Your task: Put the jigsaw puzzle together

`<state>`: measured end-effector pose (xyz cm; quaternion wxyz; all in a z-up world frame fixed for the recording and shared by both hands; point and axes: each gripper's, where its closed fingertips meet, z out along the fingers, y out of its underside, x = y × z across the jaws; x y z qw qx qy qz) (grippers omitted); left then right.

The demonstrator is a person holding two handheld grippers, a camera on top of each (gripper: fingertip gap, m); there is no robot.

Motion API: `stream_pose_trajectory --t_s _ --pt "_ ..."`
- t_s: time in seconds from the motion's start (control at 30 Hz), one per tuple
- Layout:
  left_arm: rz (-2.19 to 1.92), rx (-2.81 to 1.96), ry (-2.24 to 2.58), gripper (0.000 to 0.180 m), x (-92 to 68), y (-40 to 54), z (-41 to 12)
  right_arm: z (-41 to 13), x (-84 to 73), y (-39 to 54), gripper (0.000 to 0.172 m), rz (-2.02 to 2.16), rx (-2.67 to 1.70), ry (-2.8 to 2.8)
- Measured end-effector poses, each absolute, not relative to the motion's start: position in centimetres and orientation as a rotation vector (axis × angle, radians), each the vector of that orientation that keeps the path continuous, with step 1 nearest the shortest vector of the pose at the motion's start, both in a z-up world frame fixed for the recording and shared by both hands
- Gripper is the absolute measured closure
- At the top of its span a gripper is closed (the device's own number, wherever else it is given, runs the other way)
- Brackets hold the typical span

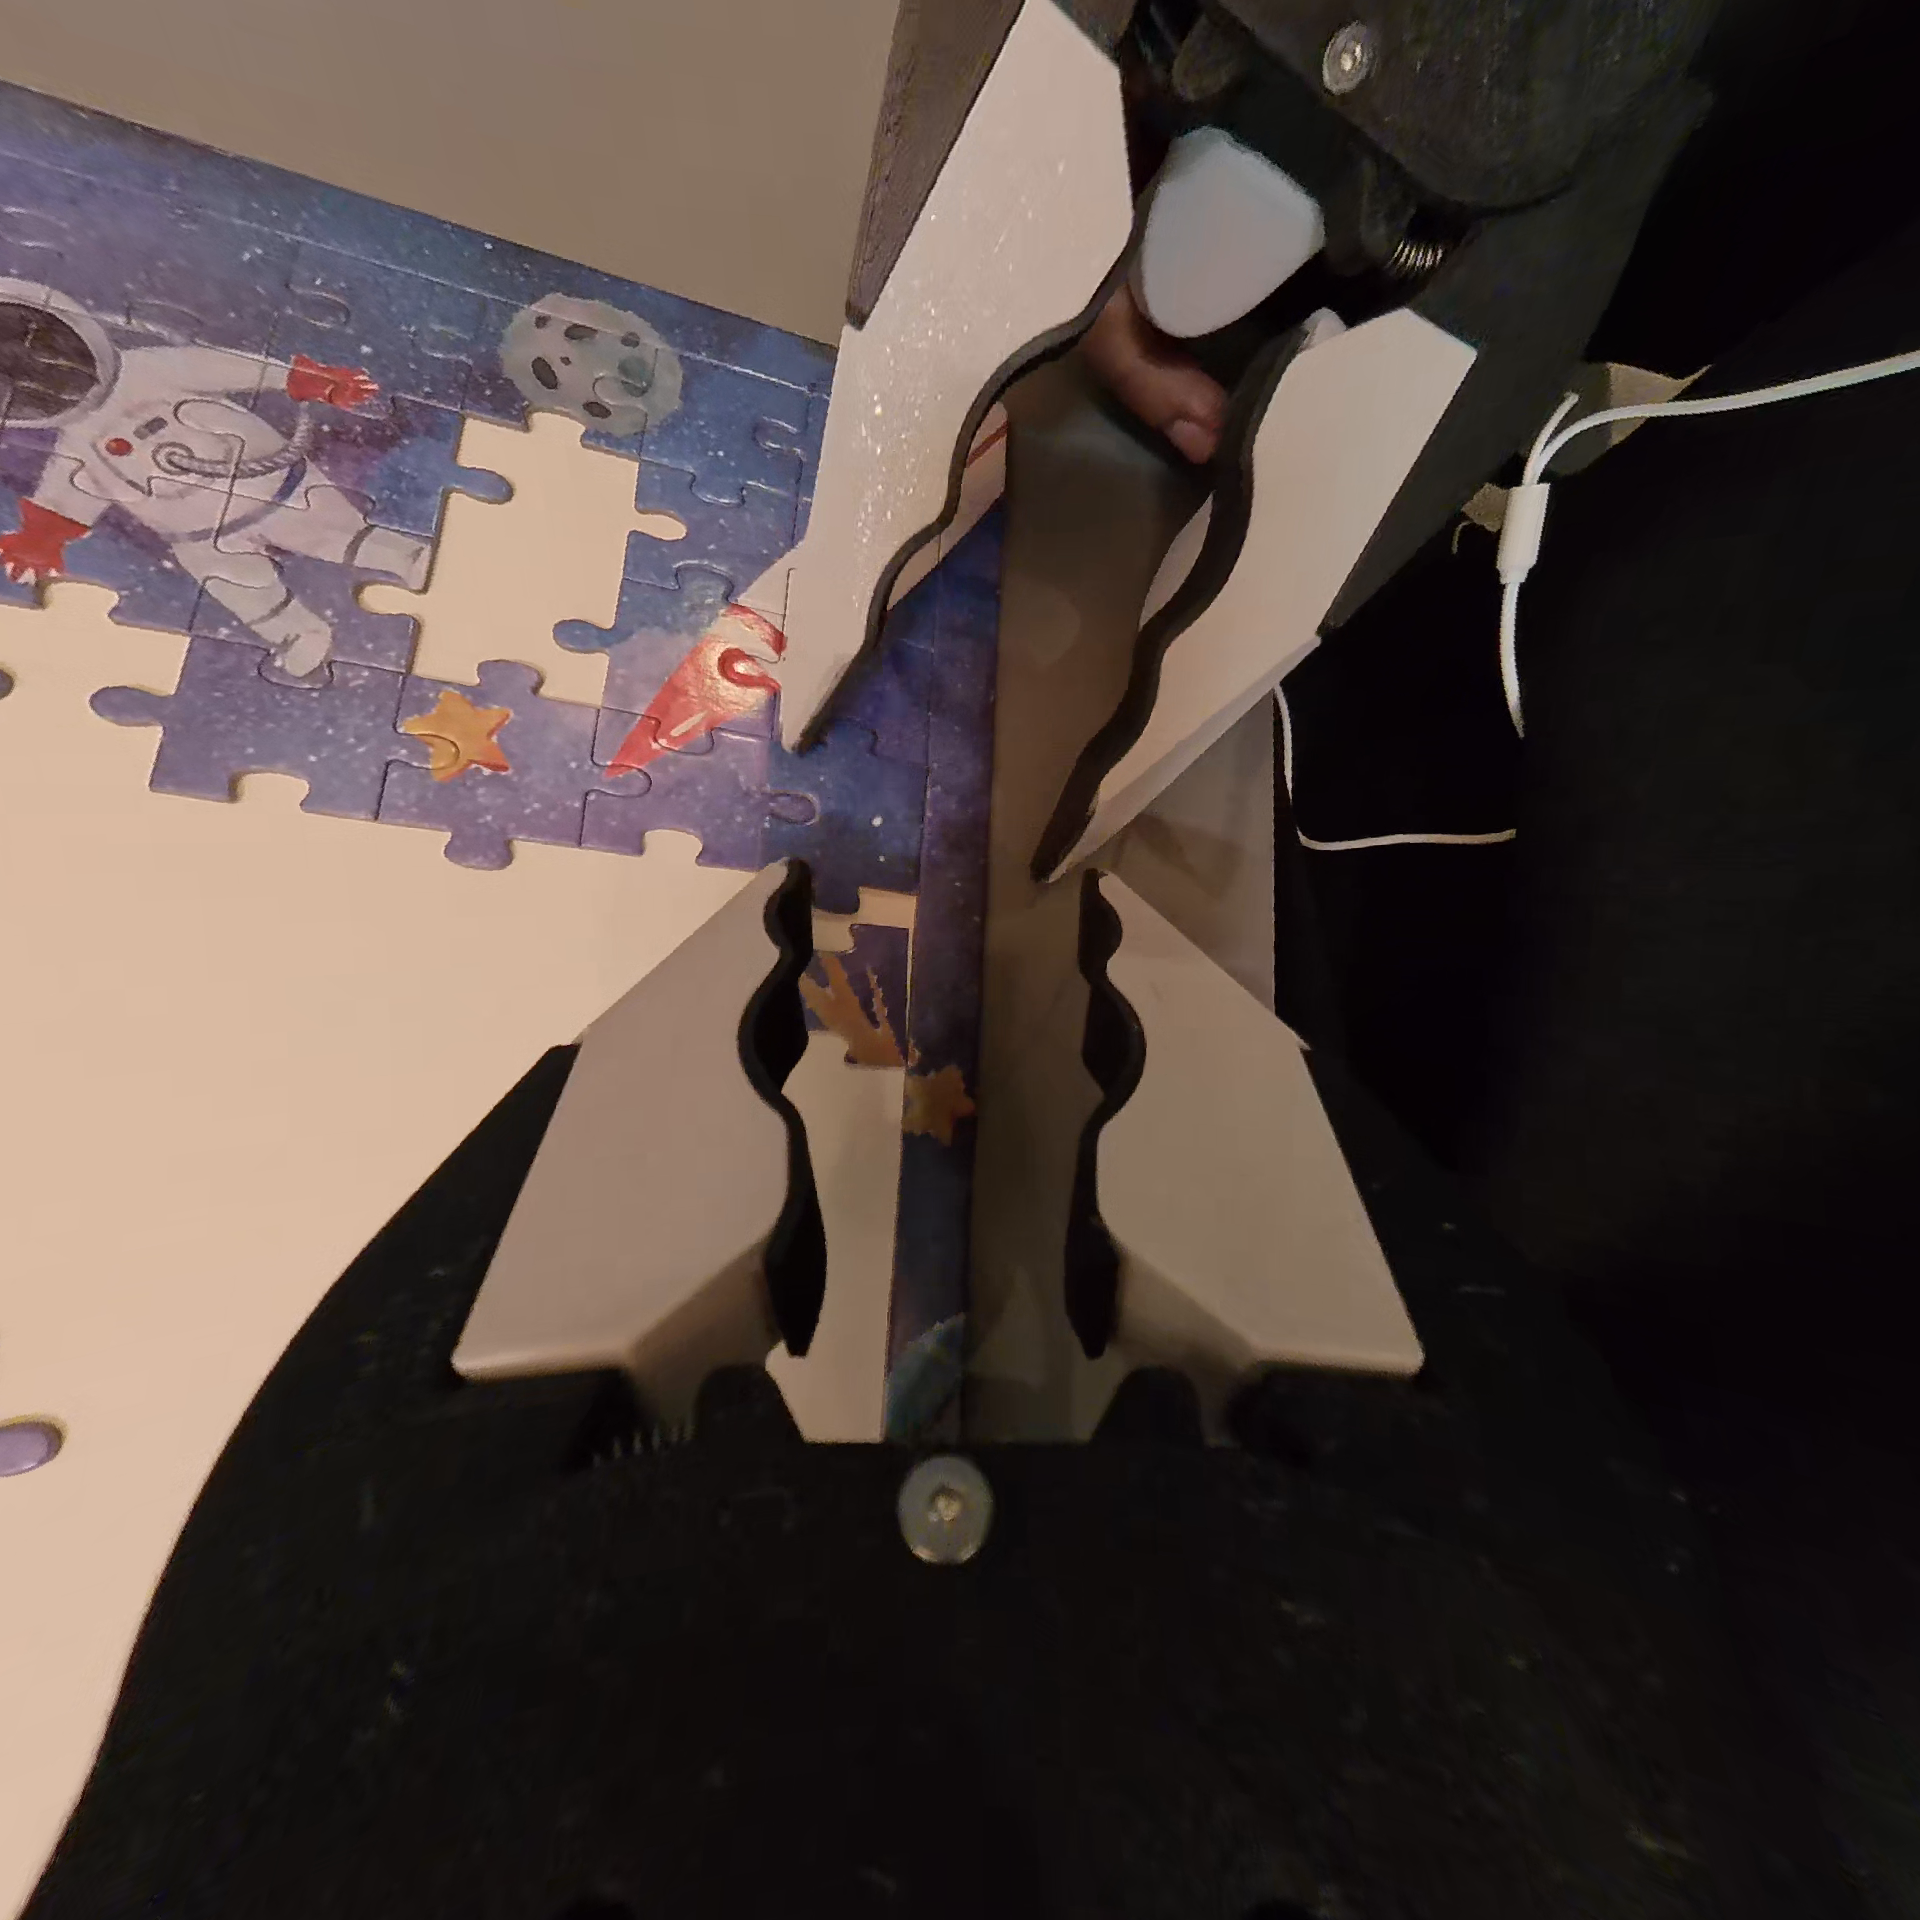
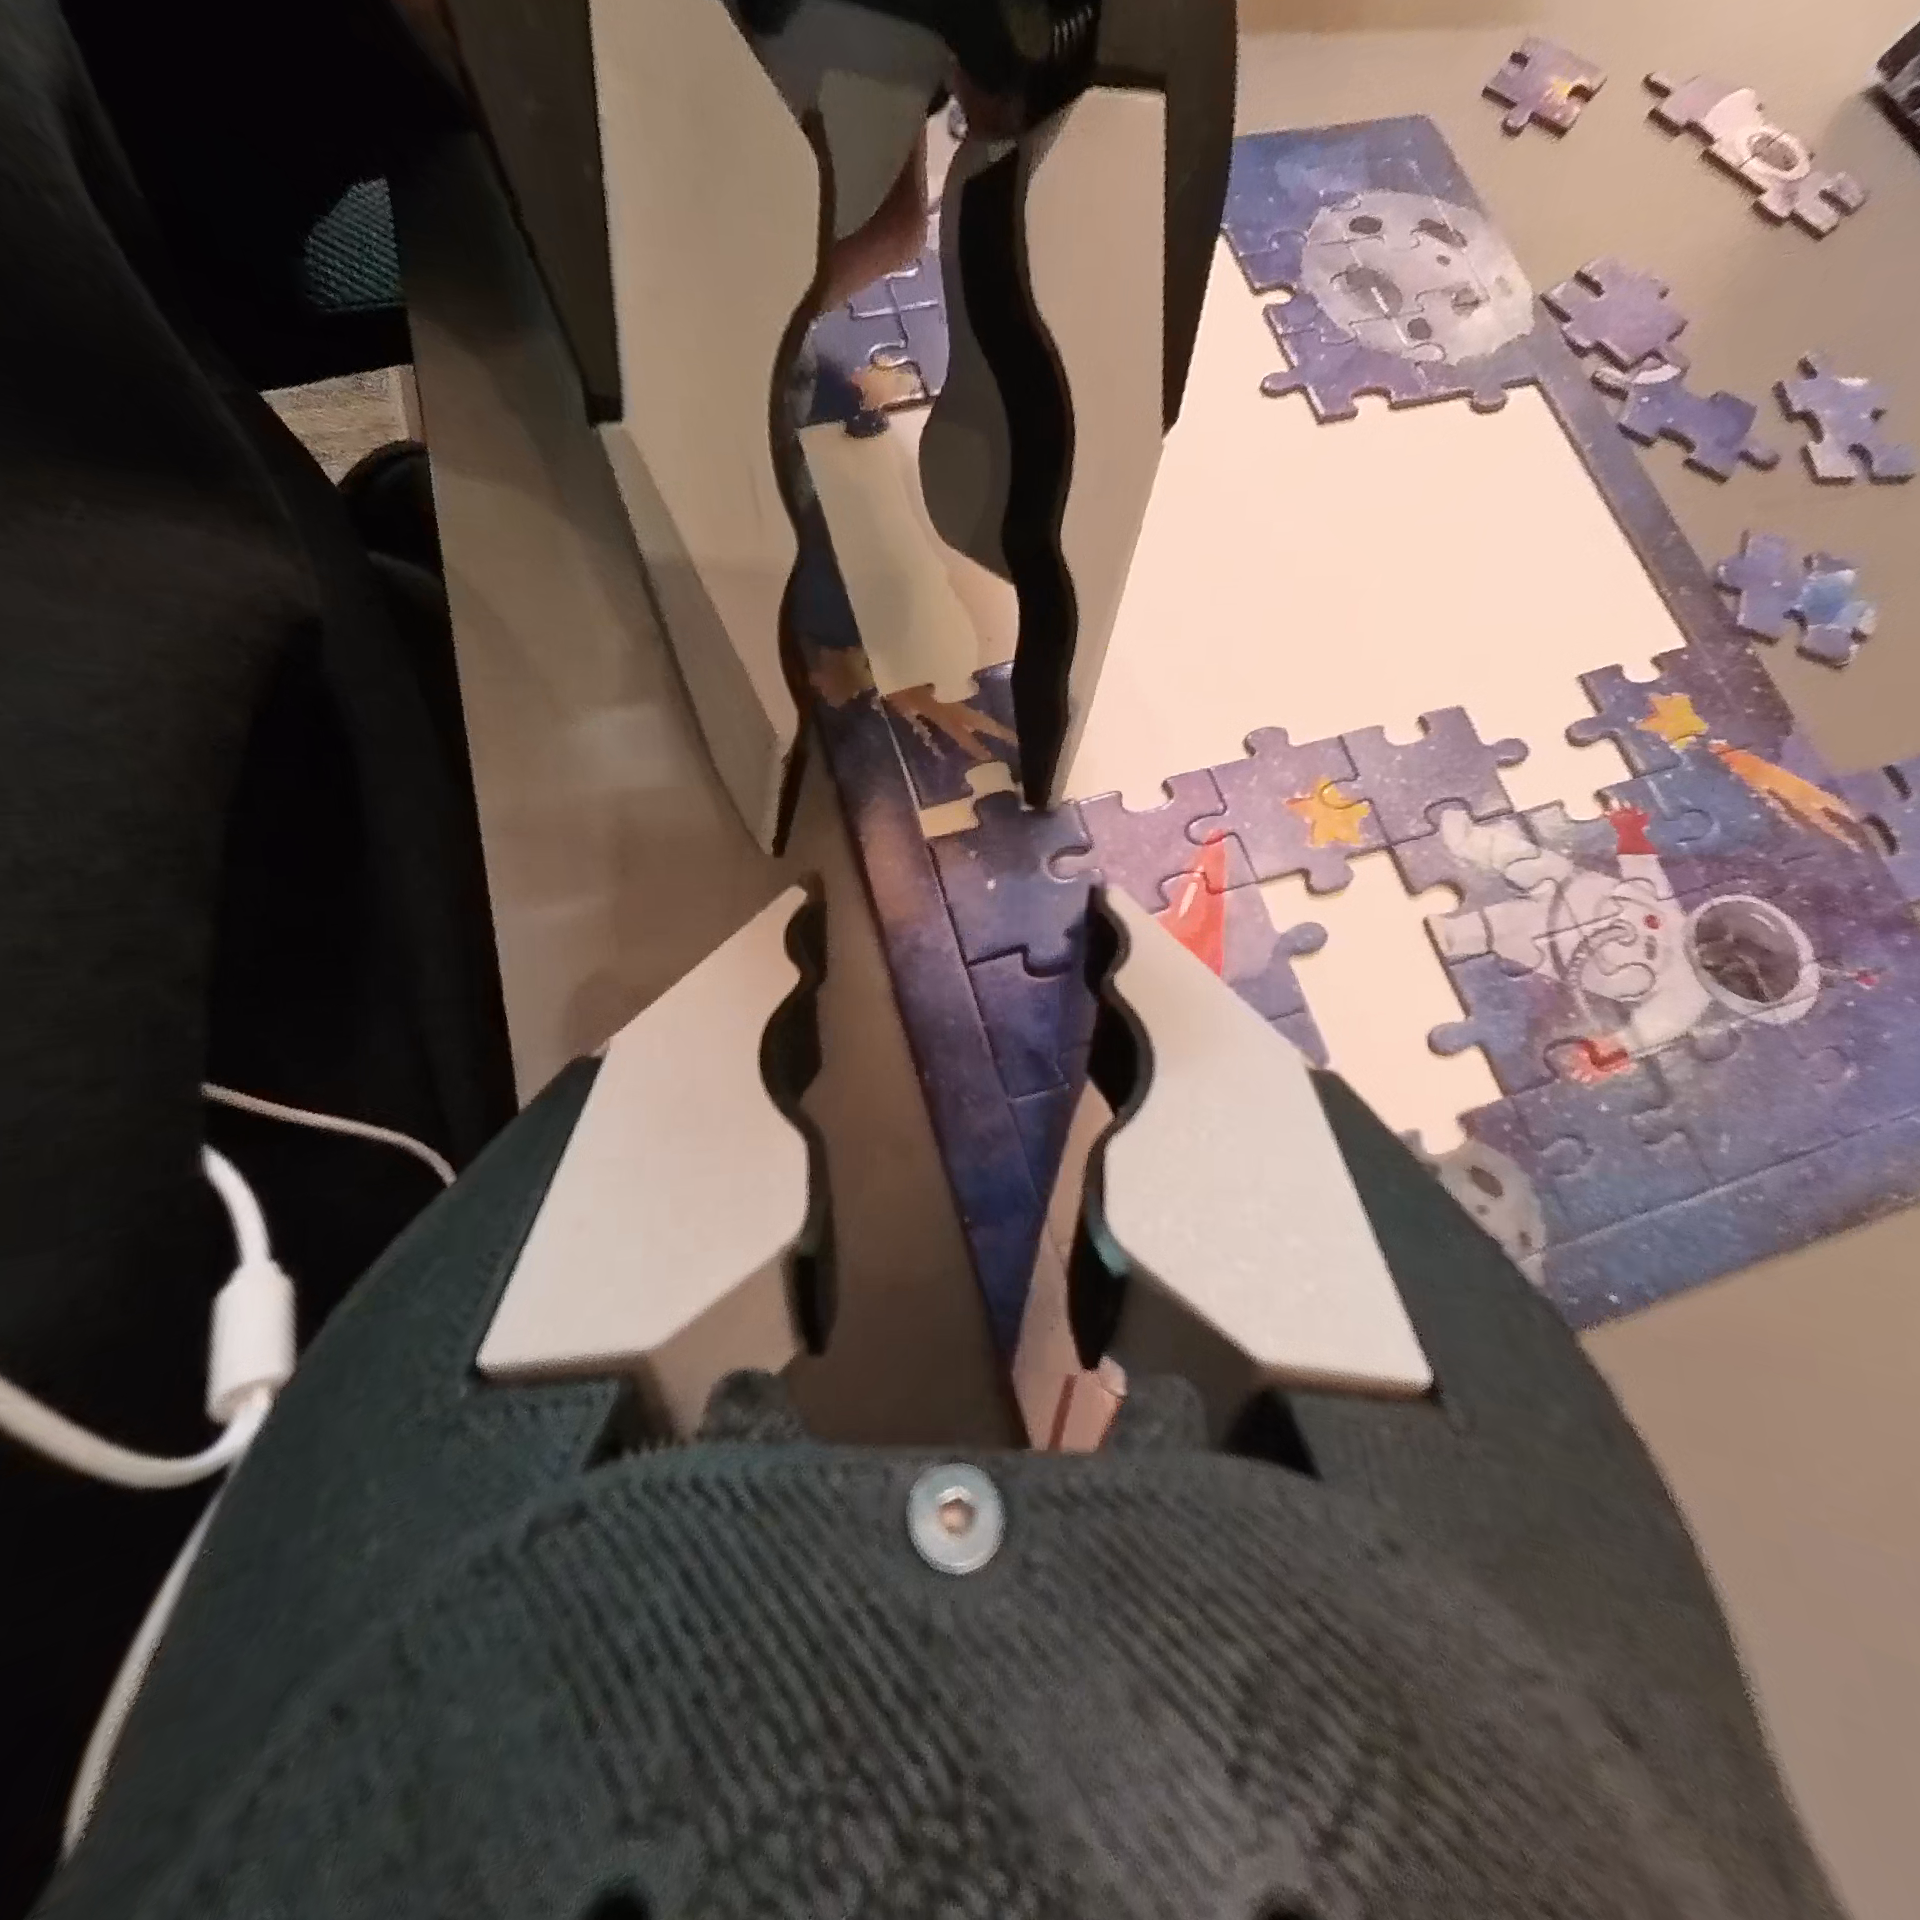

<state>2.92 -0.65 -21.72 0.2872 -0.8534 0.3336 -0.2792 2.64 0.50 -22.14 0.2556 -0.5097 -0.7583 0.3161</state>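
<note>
Both claws are spread with nothing pinched, tips facing each other over the framed edge of the space puzzle (image 2: 1621, 1132) on the counter (image 1: 260, 1091); left claw (image 1: 940, 878) hangs mid-frame in its view, right claw (image 2: 951, 883) straddles the border strip (image 2: 894, 935). Risky bit, I reckon: one left fingertip (image 2: 1034, 795) touches a corner piece (image 2: 1023, 883) beside a small gap; a nudge could pop neighbouring pieces loose, or the claws bump each other.

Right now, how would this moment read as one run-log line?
left gripper: open, straddling puzzle tray edge | right gripper: open, straddling same edge, facing left | puzzle: partly assembled | loose pieces: beyond tray
</note>
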Motion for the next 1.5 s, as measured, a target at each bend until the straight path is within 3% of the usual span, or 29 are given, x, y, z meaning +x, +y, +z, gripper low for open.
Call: stream_pose_trajectory --t_s 1.5 --pt "-0.729 -2.297 0.882 0.130 2.91 -0.65 -21.91 -22.36 2.25 0.34 0.123 0.856 -1.395 -2.019"
